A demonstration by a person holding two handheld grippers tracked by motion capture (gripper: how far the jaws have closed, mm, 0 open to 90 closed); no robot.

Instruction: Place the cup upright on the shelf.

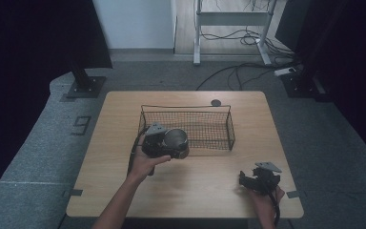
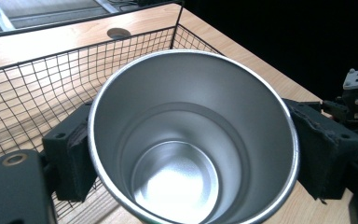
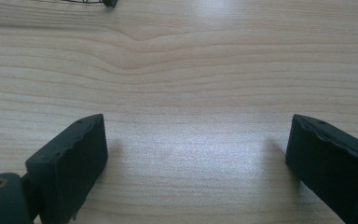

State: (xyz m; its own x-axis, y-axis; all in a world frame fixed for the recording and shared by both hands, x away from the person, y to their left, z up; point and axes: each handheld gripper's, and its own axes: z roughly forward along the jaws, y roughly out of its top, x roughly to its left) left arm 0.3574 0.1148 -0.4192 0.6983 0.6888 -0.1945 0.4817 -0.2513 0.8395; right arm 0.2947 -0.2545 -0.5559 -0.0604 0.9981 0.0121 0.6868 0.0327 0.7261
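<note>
The left gripper [image 1: 164, 145] is pinching the steel tumbler [image 2: 193, 140] between its jaws, holding it at the near wall of the wire basket [image 1: 219, 130]. Looks like the carry step is under way. The right gripper [image 1: 259, 179] is waiting over the wooden table [image 3: 177, 70], jaws spread. Next comes lifting the tumbler over the rim and lowering it inside.
</note>
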